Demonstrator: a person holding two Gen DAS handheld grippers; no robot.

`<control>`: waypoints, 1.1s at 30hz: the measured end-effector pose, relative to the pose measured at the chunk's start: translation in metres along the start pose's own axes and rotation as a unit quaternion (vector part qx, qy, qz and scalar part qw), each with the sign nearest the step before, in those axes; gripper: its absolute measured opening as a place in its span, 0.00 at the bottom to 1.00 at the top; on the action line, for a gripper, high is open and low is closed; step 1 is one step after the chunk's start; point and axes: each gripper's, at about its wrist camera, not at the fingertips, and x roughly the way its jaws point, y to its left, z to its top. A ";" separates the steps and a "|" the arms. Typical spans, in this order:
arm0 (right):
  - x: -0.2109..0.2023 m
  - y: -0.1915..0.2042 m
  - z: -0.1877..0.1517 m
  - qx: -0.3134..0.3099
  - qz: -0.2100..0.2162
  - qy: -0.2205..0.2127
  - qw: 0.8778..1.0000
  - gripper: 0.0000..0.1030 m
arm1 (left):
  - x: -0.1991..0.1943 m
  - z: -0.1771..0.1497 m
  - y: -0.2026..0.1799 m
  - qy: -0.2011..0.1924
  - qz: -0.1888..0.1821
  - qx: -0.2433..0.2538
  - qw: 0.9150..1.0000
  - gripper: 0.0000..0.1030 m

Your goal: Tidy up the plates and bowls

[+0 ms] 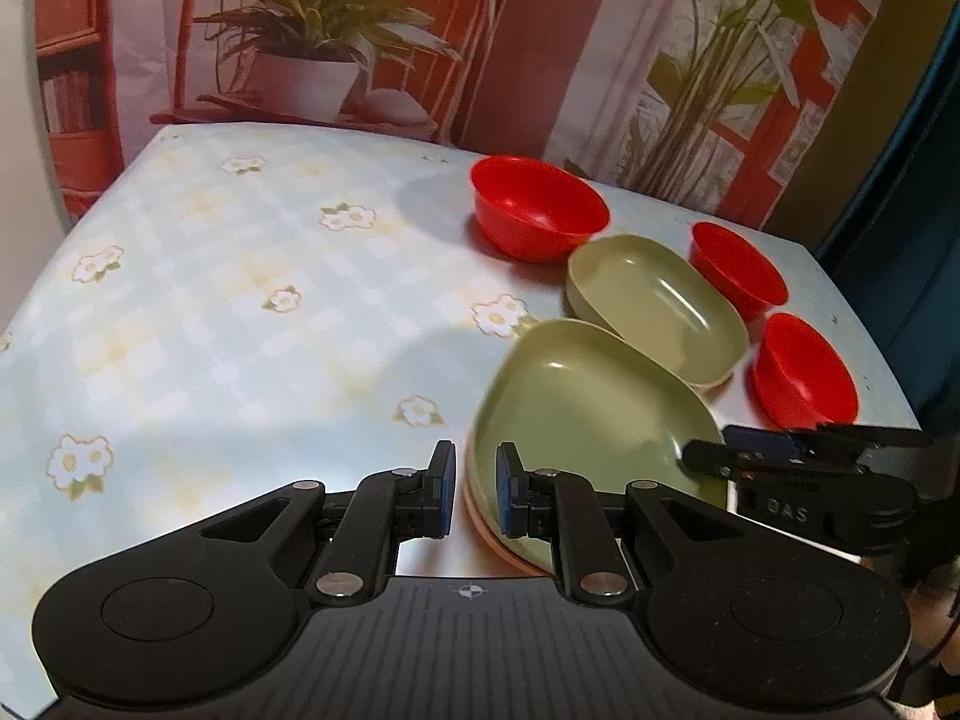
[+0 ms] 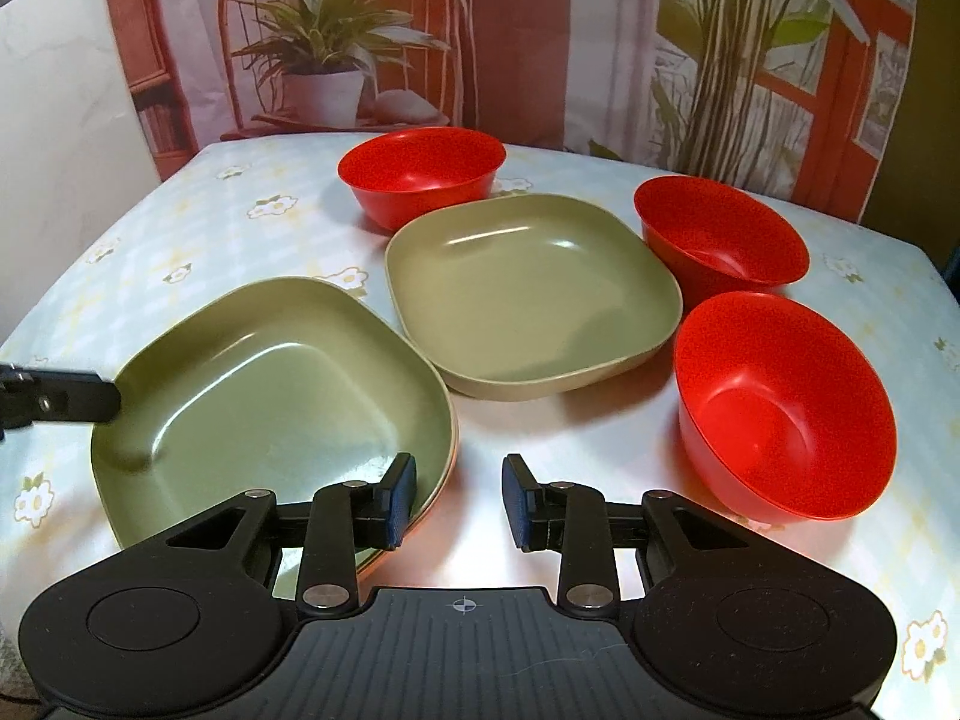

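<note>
The left gripper (image 1: 471, 489) is clamped on the near rim of the olive-green square plastic plate (image 1: 576, 414), lower centre of frame, apparently nested on an orange plate beneath; the rim edge is blurred. The right gripper (image 2: 459, 501) is released, its jaws straddling that plate's right edge. A second green plate (image 2: 528, 294) and three red plastic bowls (image 2: 780, 402) wait upper right for stacking.

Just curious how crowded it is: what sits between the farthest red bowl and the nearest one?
A lone square olive-green plate, clearest in the right wrist view.
</note>
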 end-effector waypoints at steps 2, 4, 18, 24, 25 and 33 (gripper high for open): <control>0.000 0.000 0.000 0.002 0.001 0.000 1.000 0.28 | 0.004 0.000 0.003 0.003 0.003 -0.005 1.000 0.16; -0.001 -0.002 0.000 0.003 0.001 0.000 1.000 0.28 | 0.007 -0.001 0.004 0.006 -0.001 -0.009 1.000 0.16; -0.008 -0.006 0.003 0.015 0.014 -0.012 1.000 0.29 | 0.005 0.004 0.001 0.002 -0.008 -0.003 1.000 0.16; -0.021 -0.010 0.009 0.019 0.022 -0.035 0.999 0.29 | -0.002 0.017 -0.011 -0.015 -0.020 0.000 1.000 0.16; -0.022 -0.012 0.010 0.019 0.022 -0.039 0.999 0.29 | -0.003 0.018 -0.013 -0.017 -0.022 0.002 1.000 0.16; -0.031 -0.027 0.013 0.024 0.014 -0.062 0.998 0.29 | 0.000 0.033 -0.031 -0.024 -0.027 0.019 0.999 0.16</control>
